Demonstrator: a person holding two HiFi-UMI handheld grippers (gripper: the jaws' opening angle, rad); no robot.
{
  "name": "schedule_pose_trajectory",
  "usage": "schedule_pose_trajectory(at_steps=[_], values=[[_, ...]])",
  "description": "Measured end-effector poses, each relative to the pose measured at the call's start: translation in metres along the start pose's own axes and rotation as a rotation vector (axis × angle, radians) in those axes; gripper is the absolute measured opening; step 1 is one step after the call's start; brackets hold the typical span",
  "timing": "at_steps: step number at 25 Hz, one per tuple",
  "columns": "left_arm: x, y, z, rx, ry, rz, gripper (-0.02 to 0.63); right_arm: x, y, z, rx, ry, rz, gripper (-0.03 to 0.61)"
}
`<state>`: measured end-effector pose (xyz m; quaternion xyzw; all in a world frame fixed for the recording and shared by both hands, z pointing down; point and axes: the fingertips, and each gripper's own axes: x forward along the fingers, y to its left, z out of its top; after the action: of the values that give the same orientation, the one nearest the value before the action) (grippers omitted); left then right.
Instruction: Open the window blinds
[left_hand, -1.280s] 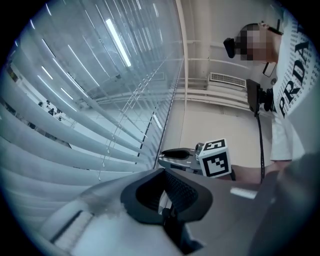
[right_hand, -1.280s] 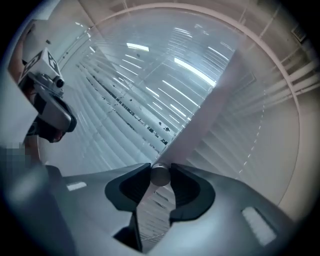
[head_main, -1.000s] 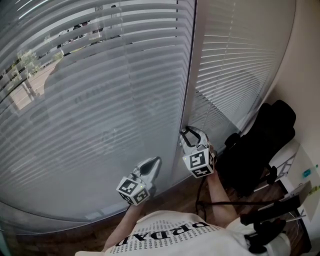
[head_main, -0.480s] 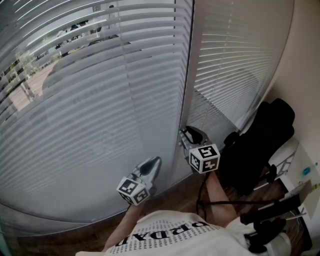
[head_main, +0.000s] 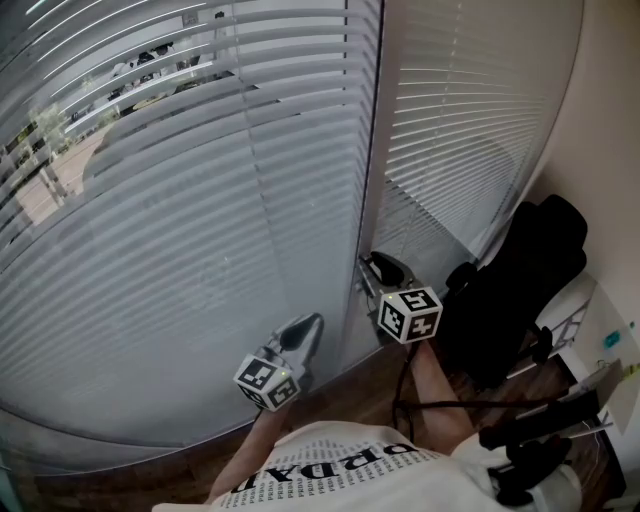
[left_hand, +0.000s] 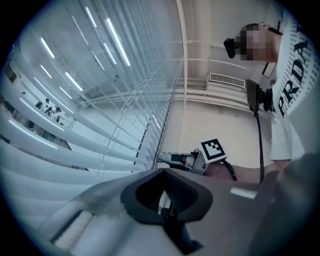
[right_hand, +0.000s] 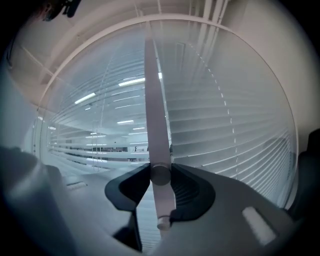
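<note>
Grey slatted window blinds (head_main: 180, 220) fill the left and middle of the head view, their slats tilted nearly closed, with slivers of the outside showing at the upper left. A pale tilt wand (right_hand: 156, 125) hangs beside the window post (head_main: 375, 150). My right gripper (right_hand: 159, 175) is shut on the wand's lower end, the pads pressing both its sides; it appears in the head view too (head_main: 374, 264). My left gripper (head_main: 305, 325) points at the blinds low down, its jaws together with nothing seen between them (left_hand: 162, 172).
A second set of blinds (head_main: 460, 130) covers the window to the right of the post. A black chair (head_main: 520, 290) stands in the right corner, close to my right arm. A black cable (head_main: 430, 405) trails across the wooden floor by my body.
My right gripper has rolled about the wand, its marker cube turning to show another face. The left gripper has stayed put.
</note>
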<state>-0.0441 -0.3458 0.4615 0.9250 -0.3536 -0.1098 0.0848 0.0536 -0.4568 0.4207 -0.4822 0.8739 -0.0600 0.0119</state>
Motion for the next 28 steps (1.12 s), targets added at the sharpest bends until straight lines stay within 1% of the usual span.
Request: schedule_pose_trajectory(at_steps=[1, 2, 3, 4, 6, 8, 10, 12, 14, 17, 19, 25, 28], values=[[-0.001, -0.001, 0.000, 0.000, 0.001, 0.000, -0.003, -0.002, 0.001, 0.001, -0.068, 0.006, -0.011, 0.140], [-0.001, -0.001, 0.000, 0.001, 0.001, 0.000, -0.003, -0.004, 0.003, 0.001, -0.160, 0.019, -0.021, 0.147], [-0.002, 0.000, 0.000, 0.003, 0.001, 0.002, -0.003, -0.006, 0.005, 0.001, -0.272, 0.041, -0.027, 0.177], [-0.003, 0.001, 0.001, 0.005, 0.001, 0.005, -0.003, -0.007, 0.008, 0.000, -0.391, 0.071, -0.030, 0.190], [-0.004, 0.002, 0.002, 0.007, -0.001, 0.011, -0.003, -0.008, 0.013, -0.002, -0.611, 0.126, -0.035, 0.194], [-0.004, 0.002, 0.003, 0.004, -0.003, 0.013, -0.003, -0.007, 0.013, -0.002, -0.789, 0.150, -0.065, 0.193], [-0.004, 0.001, 0.002, 0.005, -0.004, 0.009, -0.003, -0.004, 0.010, -0.004, -0.924, 0.169, -0.090, 0.190], [-0.004, 0.001, 0.000, 0.005, -0.002, 0.007, -0.003, -0.001, 0.010, -0.011, -1.000, 0.189, -0.091, 0.171], [-0.005, 0.001, -0.003, 0.004, -0.003, 0.008, -0.003, 0.001, 0.011, -0.016, -1.031, 0.198, -0.087, 0.135], [-0.006, 0.001, 0.000, 0.007, -0.006, 0.011, -0.003, 0.001, 0.013, -0.014, -1.042, 0.185, -0.101, 0.133], [-0.007, 0.002, 0.001, 0.008, -0.004, 0.012, -0.003, 0.000, 0.013, -0.012, -1.012, 0.170, -0.110, 0.132], [-0.006, 0.003, 0.001, 0.008, -0.002, 0.011, -0.002, 0.002, 0.010, -0.010, -0.796, 0.156, -0.081, 0.130], [-0.005, 0.002, 0.001, 0.005, -0.003, 0.008, -0.003, 0.002, 0.009, -0.010, -0.665, 0.160, -0.053, 0.130]])
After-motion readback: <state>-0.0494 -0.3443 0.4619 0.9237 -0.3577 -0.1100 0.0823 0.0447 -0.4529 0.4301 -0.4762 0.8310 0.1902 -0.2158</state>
